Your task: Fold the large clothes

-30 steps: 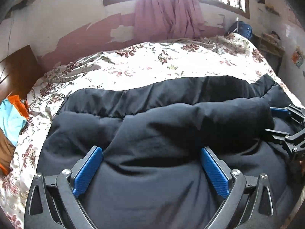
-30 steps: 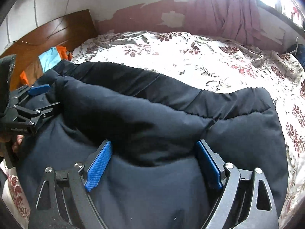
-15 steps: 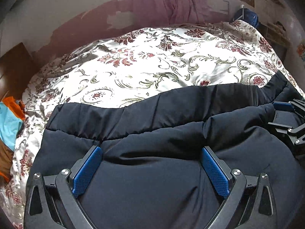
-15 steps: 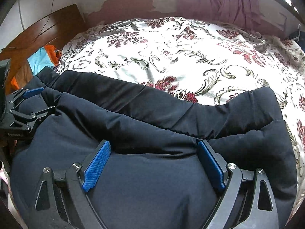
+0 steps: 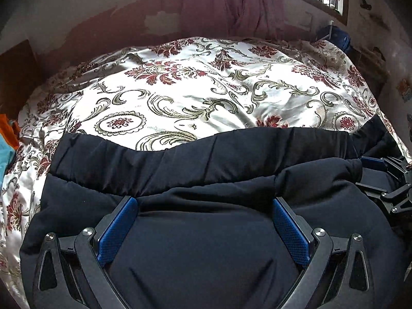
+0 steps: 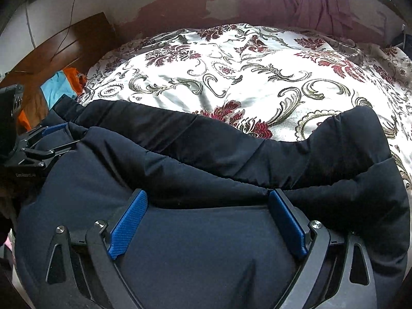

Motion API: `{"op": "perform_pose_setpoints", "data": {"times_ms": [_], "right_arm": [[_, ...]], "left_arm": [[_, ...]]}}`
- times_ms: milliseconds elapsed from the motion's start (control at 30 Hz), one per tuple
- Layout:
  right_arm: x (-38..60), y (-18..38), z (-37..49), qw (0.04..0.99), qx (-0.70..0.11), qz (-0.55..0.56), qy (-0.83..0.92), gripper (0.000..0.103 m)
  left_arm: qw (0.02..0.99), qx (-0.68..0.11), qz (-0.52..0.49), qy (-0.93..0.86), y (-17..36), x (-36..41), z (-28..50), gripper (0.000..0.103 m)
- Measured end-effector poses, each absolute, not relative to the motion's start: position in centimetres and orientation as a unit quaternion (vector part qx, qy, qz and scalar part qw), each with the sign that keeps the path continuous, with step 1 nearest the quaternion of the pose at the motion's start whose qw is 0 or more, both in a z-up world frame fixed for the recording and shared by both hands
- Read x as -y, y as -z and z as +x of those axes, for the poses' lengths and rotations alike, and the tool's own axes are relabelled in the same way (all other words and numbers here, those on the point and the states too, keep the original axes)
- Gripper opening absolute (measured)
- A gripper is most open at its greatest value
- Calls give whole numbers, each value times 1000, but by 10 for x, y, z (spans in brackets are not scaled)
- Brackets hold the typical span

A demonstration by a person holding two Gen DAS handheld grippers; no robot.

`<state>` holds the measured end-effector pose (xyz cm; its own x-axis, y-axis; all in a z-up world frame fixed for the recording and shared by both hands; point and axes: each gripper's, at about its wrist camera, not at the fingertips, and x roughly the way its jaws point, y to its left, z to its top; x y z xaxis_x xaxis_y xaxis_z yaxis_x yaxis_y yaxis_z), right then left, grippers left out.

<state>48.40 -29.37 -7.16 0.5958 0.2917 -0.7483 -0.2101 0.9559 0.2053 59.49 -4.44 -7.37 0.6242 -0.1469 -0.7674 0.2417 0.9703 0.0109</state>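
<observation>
A large dark navy padded garment [image 5: 206, 170] lies folded along the near edge of the bed; it also fills the lower right wrist view [image 6: 206, 159]. My left gripper [image 5: 204, 206] is open, its blue pads [image 5: 117, 229] resting on the garment's top layer near the folded edge. My right gripper [image 6: 208, 198] is open too, its pads [image 6: 128, 226] spread wide over the cloth. Each gripper shows at the edge of the other's view: the right one [image 5: 386, 177], the left one [image 6: 38, 144]. Neither pinches cloth that I can see.
The bed has a white satin cover with red and gold flowers [image 5: 206, 92]. Orange and teal clothes [image 6: 61, 85] lie by the wooden headboard [image 6: 69, 43]. A pink curtain [image 5: 231, 2] hangs on the far wall under a window.
Both grippers have tilted down and lowered over the garment. The folded top layer has flattened down onto the lower layer, and more of the bed cover shows beyond it.
</observation>
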Motion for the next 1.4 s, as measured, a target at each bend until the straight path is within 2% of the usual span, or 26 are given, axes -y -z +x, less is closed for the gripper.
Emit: {"op": "perform_pose_setpoints", "data": {"times_ms": [800, 1400], "right_arm": [[298, 76, 481, 906, -392, 63, -146, 94], [297, 52, 443, 944, -321, 14, -78, 100]], "left_arm": [[905, -408, 24, 120, 82, 39, 601, 103], [930, -339, -10, 140, 69, 26, 569, 103]]}}
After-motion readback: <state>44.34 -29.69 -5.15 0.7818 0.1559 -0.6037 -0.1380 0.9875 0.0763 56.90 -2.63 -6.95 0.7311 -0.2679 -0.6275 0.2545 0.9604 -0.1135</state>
